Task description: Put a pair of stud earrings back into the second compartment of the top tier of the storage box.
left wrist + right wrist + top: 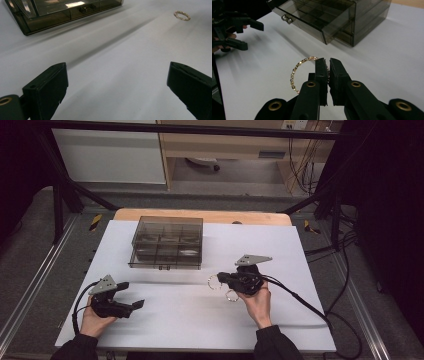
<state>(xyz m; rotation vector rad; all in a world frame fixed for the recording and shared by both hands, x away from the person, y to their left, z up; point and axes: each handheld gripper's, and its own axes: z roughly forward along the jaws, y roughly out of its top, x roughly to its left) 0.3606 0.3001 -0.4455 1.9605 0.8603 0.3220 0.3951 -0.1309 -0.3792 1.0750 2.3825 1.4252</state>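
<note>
A white surface (180,315) covers most of a wooden top whose far edge shows as a light brown strip. On it, toward the far left, stands a smoky clear box (167,242) with small drawers. A gold ring-shaped bracelet (232,295) lies nearer the right, well apart from the box.
</note>
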